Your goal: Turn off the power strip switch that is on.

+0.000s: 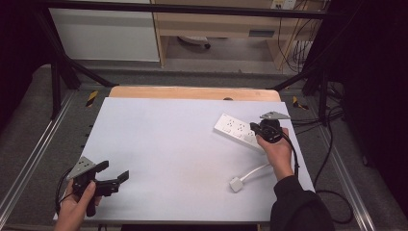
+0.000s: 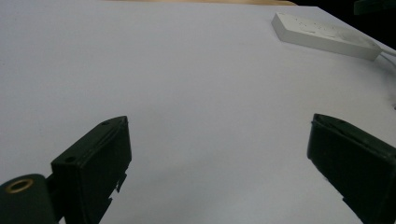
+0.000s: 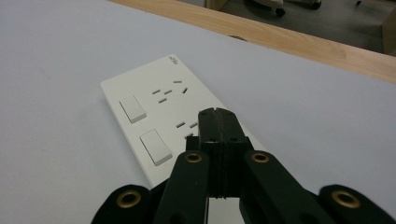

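Observation:
A white power strip (image 1: pixel 235 129) with sockets and rocker switches lies on the white table mat at the right. Its white cable (image 1: pixel 255 171) runs toward me and ends in a white plug (image 1: pixel 235 184). My right gripper (image 1: pixel 254 127) is over the strip's near end, held from the right. In the right gripper view the right gripper (image 3: pixel 217 112) is shut with nothing between its jaws, its tip above the sockets of the strip (image 3: pixel 154 107); whether it touches I cannot tell. My left gripper (image 1: pixel 114 171) rests at the near left, open and empty. The left gripper view has the left gripper (image 2: pixel 219 123) wide apart, with the strip (image 2: pixel 322 35) far off.
The white mat (image 1: pixel 168 159) covers a wooden table whose far edge (image 1: pixel 192 92) shows beyond it. Black frame bars stand at both sides. Black cables (image 1: pixel 332 159) trail on the floor to the right.

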### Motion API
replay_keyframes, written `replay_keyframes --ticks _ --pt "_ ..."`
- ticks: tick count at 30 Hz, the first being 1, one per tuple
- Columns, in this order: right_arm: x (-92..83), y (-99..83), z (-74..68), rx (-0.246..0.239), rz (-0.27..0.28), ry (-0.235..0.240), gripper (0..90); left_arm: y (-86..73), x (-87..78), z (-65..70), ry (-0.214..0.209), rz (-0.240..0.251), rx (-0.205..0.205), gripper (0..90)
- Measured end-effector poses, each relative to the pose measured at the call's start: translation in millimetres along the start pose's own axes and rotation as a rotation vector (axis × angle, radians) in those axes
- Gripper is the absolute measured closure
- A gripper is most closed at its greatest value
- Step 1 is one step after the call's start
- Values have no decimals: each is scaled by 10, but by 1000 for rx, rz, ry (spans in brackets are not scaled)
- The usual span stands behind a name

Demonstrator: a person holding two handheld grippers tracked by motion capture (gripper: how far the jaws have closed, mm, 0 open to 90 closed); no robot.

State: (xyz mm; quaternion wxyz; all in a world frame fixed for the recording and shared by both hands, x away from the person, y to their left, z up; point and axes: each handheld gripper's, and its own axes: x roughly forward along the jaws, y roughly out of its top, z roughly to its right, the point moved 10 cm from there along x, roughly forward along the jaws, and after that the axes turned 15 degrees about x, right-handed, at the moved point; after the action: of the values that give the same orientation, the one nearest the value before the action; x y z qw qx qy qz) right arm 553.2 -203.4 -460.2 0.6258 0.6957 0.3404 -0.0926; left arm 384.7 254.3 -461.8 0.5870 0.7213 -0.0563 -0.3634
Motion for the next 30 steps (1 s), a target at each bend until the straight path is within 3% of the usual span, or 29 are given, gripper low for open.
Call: replay_keyframes --ticks 30 --pt "28 -162 -22 0 -29 14 900 2 -1 0 0 1 1 63"
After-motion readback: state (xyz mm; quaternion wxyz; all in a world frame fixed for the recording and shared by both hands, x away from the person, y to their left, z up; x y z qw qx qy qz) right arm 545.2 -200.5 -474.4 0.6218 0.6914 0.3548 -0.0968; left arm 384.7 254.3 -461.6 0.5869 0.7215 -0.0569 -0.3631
